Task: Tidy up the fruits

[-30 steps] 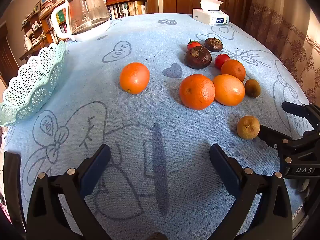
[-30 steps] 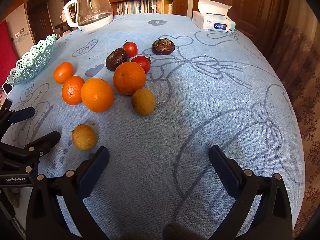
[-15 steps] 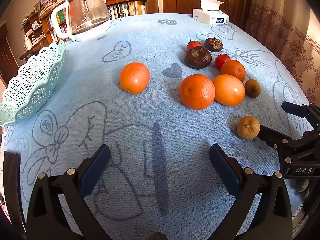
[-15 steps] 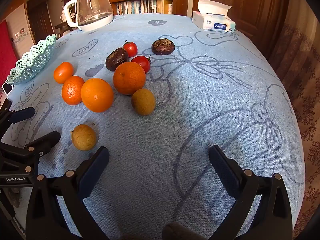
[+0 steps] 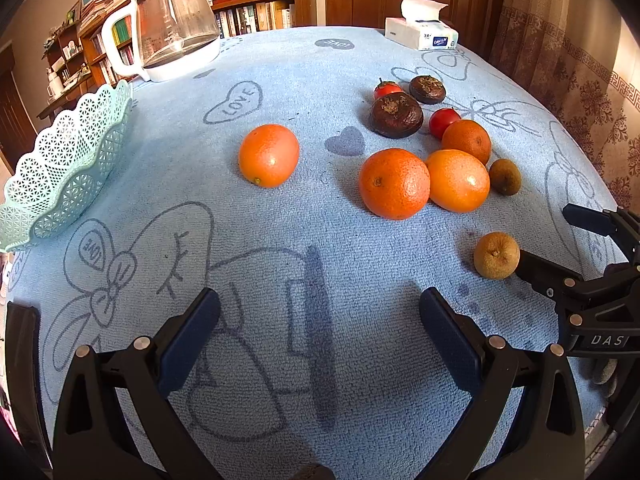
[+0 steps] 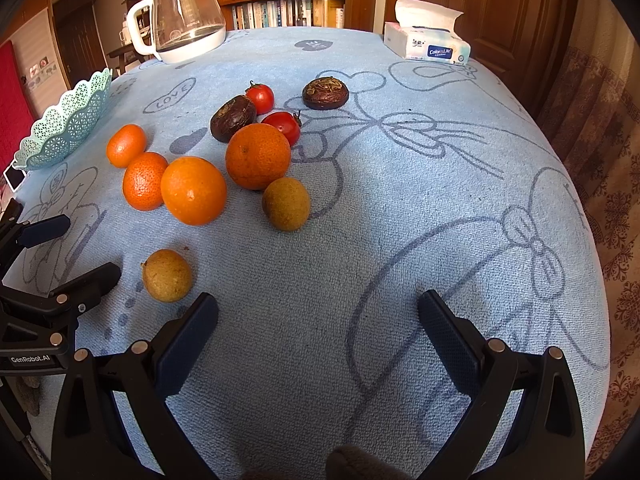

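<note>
No fruit occupies the basket [image 5: 68,160]. All pieces, oranges [image 5: 394,184] included, lie on the tabletop [image 5: 320,64]. Both the left gripper [image 5: 320,332] and right gripper [image 6: 318,332] have fingers spread wide, empty.

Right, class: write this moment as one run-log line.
stage: pre-grasp | left gripper: open | right gripper: open | fruits on tablecloth | basket: no fruit visible

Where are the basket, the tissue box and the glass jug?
basket [image 5: 68,160], left wrist view, on its lacy side wall.
tissue box [image 6: 428,46], right wrist view, on its front face.
glass jug [image 6: 186,12], right wrist view, on its clear body.
</note>
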Demonstrator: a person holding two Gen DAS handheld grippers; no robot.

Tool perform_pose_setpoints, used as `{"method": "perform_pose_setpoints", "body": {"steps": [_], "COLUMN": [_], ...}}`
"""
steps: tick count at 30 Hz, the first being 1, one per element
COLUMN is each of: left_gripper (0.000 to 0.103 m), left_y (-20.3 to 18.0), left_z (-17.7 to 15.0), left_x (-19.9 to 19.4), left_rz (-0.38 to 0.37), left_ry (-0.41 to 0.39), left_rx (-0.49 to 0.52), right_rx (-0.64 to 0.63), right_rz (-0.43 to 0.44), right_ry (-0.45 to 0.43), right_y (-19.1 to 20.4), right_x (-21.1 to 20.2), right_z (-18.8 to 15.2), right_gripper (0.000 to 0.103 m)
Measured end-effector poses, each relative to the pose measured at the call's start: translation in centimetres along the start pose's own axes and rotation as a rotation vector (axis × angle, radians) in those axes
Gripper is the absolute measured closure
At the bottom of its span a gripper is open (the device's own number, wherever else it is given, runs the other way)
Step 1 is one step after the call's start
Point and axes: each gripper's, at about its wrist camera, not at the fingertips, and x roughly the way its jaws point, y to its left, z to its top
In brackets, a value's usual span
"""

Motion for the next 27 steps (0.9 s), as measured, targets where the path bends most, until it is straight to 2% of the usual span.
{"method": "perform_pose_setpoints", "body": {"steps": [27], "left_gripper": [0.002], "left_y": [0.08], "left_z": [0.12], "left_x": [0.08], "left_rz": [-0.004], "left_ry": [0.002], "left_rx": [-0.002], "right_rx": [-0.001], "right_rz": [-0.003], "right_ry": [0.000], "right_y": [-0.18], "right_x": [-0.06], "right_z": [-0.05], "right_gripper": [0.005]}}
